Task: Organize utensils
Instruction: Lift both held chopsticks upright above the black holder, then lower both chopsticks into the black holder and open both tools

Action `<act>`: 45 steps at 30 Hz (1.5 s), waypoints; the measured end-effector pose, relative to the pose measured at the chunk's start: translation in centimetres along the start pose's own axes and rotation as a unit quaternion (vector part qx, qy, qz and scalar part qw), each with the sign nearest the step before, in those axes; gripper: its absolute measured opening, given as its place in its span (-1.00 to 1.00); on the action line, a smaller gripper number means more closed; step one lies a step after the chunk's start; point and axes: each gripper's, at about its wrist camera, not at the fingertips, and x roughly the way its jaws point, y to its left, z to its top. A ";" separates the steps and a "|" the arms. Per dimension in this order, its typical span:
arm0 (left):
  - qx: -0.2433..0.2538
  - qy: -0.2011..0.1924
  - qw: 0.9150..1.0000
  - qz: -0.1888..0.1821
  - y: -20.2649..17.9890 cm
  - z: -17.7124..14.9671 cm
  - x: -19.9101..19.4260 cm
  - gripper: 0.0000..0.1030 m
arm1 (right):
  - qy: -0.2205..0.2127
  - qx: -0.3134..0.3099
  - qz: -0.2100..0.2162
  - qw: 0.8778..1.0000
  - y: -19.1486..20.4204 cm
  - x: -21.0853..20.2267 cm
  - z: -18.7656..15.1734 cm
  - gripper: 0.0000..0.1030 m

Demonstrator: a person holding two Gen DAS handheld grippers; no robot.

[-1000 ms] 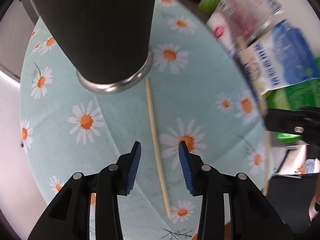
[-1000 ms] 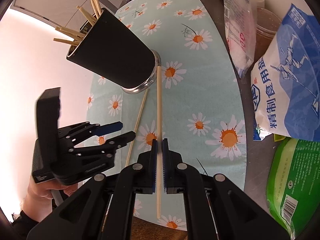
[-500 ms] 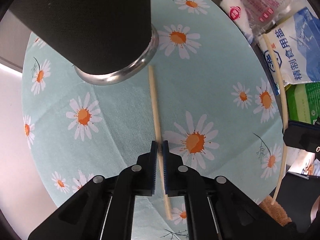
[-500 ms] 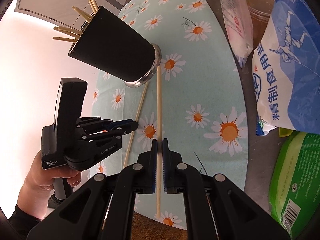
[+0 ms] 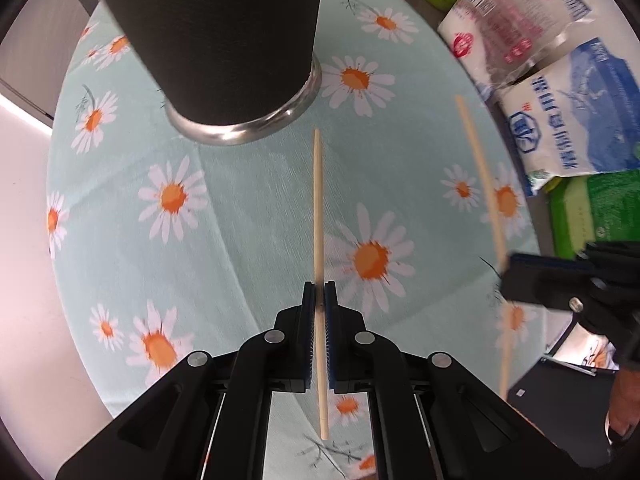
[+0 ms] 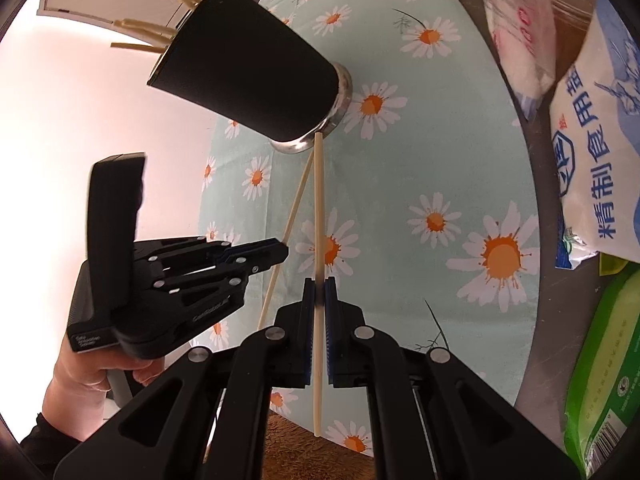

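A black cup (image 5: 224, 36) with a steel base stands on the daisy tablecloth (image 5: 240, 208); in the right wrist view the cup (image 6: 248, 80) holds several chopsticks (image 6: 140, 28). My left gripper (image 5: 319, 296) is shut on a wooden chopstick (image 5: 317, 208) that points toward the cup's base. My right gripper (image 6: 319, 292) is shut on a second chopstick (image 6: 318, 208), its tip near the cup's base. The left gripper (image 6: 276, 254) and its chopstick (image 6: 294, 208) show at left in the right wrist view. The right gripper (image 5: 520, 272) and its chopstick (image 5: 484, 176) show at right in the left wrist view.
A blue and white salt bag (image 6: 596, 152), a clear packet (image 5: 516, 24) and a green package (image 6: 604, 364) lie along the right of the cloth. The cloth's front edge (image 6: 400, 456) is close below the grippers.
My left gripper closed on the lying chopstick and lifted it so it now points straight ahead. The right gripper kept its chopstick and moved closer to the cup.
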 end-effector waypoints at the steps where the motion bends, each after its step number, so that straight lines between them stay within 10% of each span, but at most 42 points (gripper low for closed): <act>1: -0.002 -0.005 1.000 -0.004 0.0 -0.4 -0.4 -0.93 | 0.001 -0.003 -0.001 1.000 0.3 0.0 0.0 -0.89; 20: -0.021 -0.157 0.982 -0.099 5.8 -5.1 -12.1 -0.93 | -0.083 -0.039 -0.007 0.996 8.9 -3.1 0.2 -0.89; 39: 0.010 -0.370 0.915 -0.162 7.9 -1.6 -20.3 -0.93 | -0.284 -0.110 0.015 0.952 15.5 -8.8 4.8 -0.89; 45: 0.029 -0.449 0.879 -0.156 8.5 -0.2 -22.5 -0.93 | -0.352 -0.134 0.013 0.926 16.7 -10.8 6.7 -0.89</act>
